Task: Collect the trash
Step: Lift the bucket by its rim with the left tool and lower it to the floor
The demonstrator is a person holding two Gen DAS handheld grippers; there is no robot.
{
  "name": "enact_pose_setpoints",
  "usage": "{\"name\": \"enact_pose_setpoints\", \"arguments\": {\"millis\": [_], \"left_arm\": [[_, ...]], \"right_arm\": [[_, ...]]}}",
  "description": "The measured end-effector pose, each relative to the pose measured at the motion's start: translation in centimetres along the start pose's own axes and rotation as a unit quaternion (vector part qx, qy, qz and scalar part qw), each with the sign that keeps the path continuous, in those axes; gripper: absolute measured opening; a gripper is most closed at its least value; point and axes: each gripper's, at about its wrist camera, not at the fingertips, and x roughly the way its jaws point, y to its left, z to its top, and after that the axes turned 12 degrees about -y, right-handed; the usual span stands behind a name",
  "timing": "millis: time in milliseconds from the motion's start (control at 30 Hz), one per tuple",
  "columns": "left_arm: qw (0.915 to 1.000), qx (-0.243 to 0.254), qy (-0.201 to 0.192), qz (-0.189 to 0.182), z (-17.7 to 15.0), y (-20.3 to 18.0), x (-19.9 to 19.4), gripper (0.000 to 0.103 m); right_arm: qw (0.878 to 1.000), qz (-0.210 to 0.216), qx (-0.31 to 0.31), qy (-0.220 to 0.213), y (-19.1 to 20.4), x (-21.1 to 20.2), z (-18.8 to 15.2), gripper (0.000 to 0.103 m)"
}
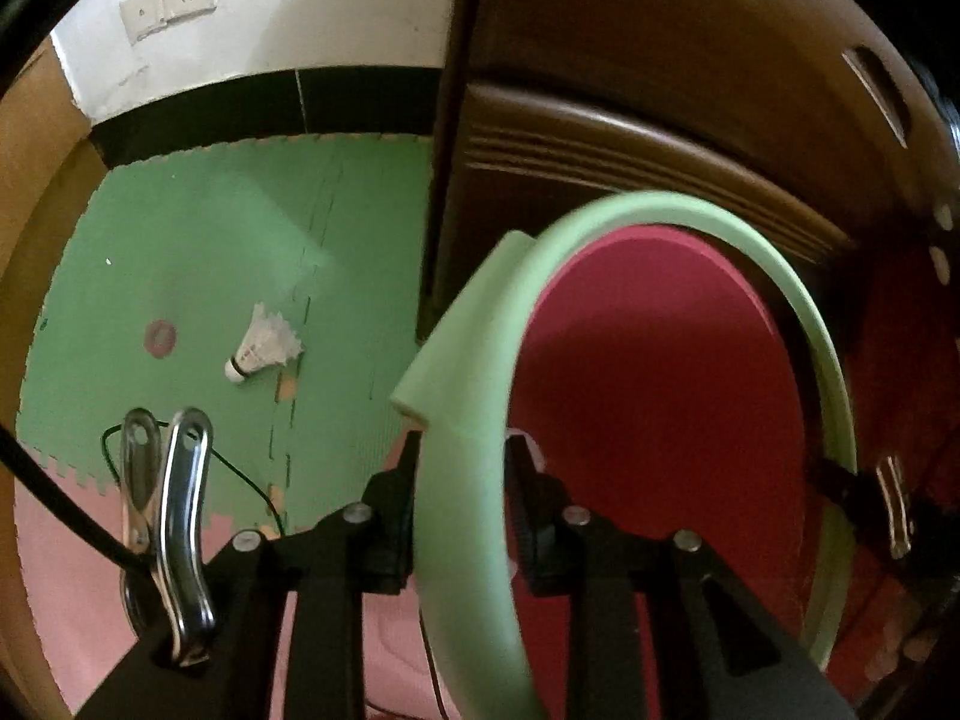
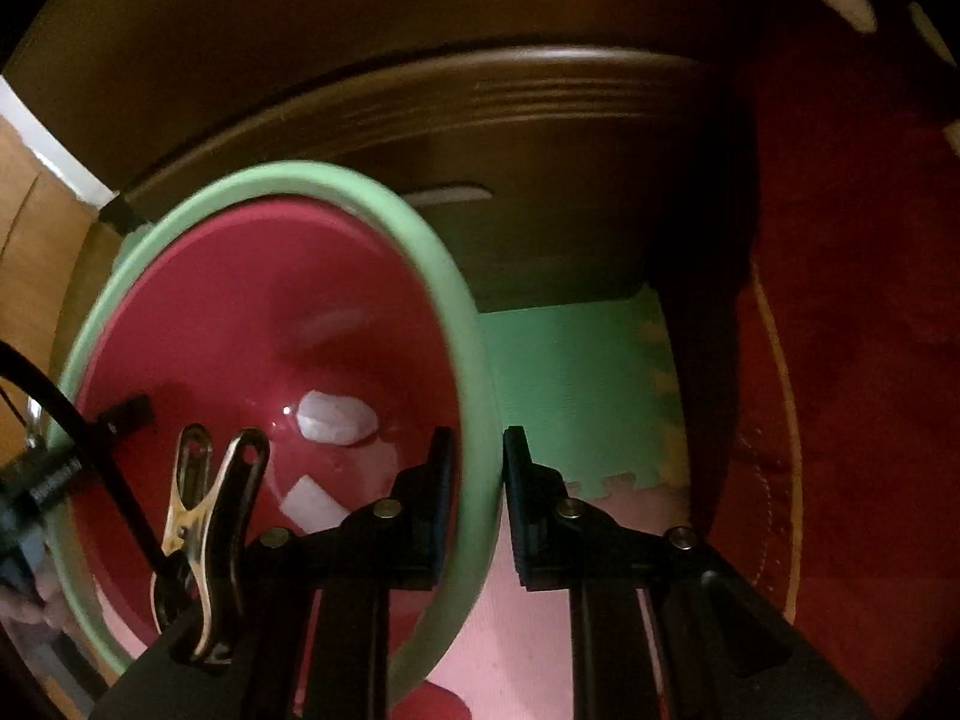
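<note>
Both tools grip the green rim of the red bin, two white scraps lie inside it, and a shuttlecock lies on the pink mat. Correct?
Not quite. In the left wrist view the shuttlecock lies on the green mat, not the pink one. The rest holds: left tool and right tool grip the rim; white scraps lie inside the bin.

- Floor: interlocking foam mat tiles [image 1: 198, 252], green and pink.
- Shuttlecock [image 1: 267, 343]: lying on green tile.
- Red carpet [image 2: 870, 360]: beside the mat.
</note>
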Motion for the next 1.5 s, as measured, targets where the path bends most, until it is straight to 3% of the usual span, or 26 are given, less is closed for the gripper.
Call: {"name": "enact_pose_setpoints", "arguments": {"millis": [167, 267, 367, 533, 833, 1133, 1500], "left_arm": [[0.9995, 0.010, 0.026, 0.017, -0.2, 1.4, 0.9, 0.025], [0.9979, -0.009, 0.059, 0.023, -0.5, 2.8, 1.2, 0.025], [0.9971, -0.021, 0.066, 0.030, -0.3, 3.5, 0.6, 0.028], [0.9969, -0.014, 0.066, 0.040, 0.8, 3.9, -1.1, 0.038], [0.9971, -0.014, 0.053, 0.052, 3.5, 5.1, -6.7, 0.039], [0.9945, -0.036, 0.052, 0.083, 5.9, 6.9, -13.8, 0.039], [0.9852, -0.095, 0.042, 0.136, 7.8, 13.0, -20.9, 0.039]], "right_arm": [[1.000, 0.022, 0.001, 0.006, 0.9, 0.5, -0.2, 0.018], [0.999, 0.030, 0.001, 0.017, 1.8, 1.0, -0.7, 0.018], [0.999, 0.038, 0.006, 0.023, 2.4, 1.2, -0.7, 0.019], [0.999, 0.047, -0.009, 0.001, 3.9, -1.1, 0.7, 0.039], [0.999, 0.037, -0.032, -0.013, 6.8, -5.3, 3.1, 0.043], [0.999, 0.041, -0.030, 0.003, 9.4, -10.5, 5.0, 0.043], [0.994, 0.085, -0.060, 0.029, 15.8, -15.8, 5.7, 0.043]]}}
